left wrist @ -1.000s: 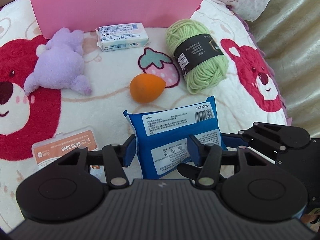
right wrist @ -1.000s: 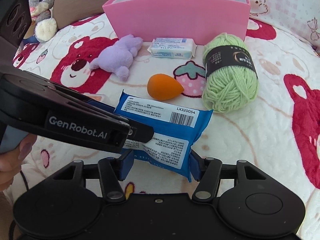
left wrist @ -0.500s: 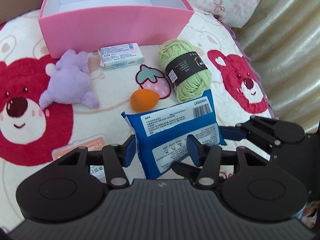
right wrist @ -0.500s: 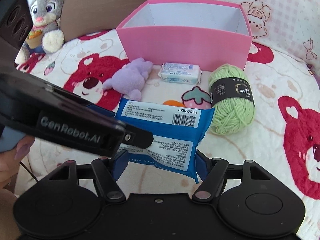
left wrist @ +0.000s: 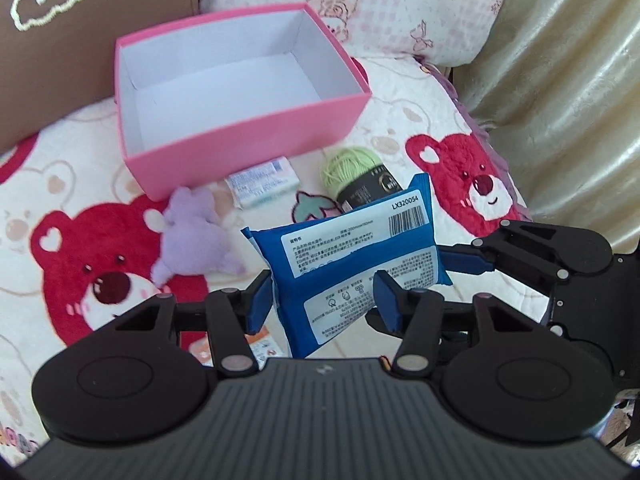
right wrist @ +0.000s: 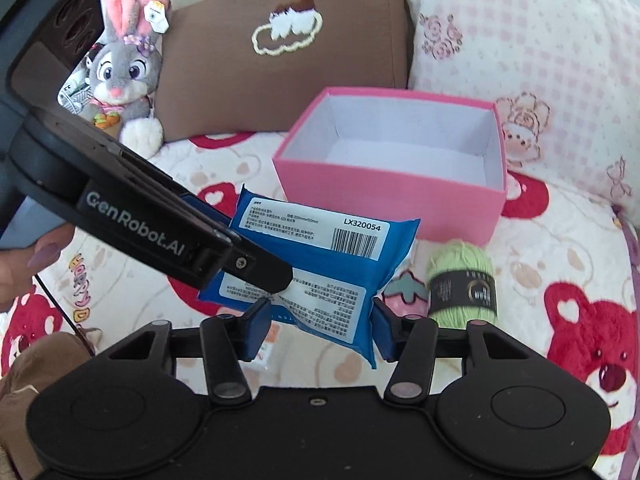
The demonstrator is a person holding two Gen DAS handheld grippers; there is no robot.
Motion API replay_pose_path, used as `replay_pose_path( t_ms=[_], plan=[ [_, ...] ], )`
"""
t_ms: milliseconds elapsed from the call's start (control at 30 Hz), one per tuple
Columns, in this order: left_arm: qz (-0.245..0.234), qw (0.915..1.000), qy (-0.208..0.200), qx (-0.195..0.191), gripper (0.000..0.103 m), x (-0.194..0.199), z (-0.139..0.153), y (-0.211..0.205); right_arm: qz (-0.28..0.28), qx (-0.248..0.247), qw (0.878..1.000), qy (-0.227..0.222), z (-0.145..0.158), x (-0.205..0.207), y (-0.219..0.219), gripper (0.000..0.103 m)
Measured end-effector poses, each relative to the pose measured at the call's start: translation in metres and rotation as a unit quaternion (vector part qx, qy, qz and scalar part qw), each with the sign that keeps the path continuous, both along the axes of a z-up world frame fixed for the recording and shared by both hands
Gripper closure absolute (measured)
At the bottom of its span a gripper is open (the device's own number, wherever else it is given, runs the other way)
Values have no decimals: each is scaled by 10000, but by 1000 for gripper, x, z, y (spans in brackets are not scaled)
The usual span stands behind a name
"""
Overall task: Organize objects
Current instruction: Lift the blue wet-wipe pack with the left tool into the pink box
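Gripping one blue pack between them, both grippers hold it above the blanket, near the pink box. The left gripper pinches its near-left part; the right gripper is closing on its other end (pads at both edges). Yarn lies right of the pack.
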State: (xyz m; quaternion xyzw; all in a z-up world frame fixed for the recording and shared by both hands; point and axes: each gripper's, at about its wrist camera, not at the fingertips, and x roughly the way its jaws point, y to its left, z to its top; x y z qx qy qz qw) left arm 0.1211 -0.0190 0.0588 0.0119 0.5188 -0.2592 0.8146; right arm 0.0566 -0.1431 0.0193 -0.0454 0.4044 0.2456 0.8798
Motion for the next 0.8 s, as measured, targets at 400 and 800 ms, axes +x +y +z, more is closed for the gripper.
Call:
replay_pose_path(
  t_ms=[400, 800],
  plan=[
    [413, 9986, -282, -161, 51, 50, 41, 32, 124, -108, 9997, -178, 44, 53, 25, 55],
    [907, 9944, -526, -100, 51, 129, 29, 54, 122, 13, 9999, -89, 40, 143, 55, 56]
  ],
)
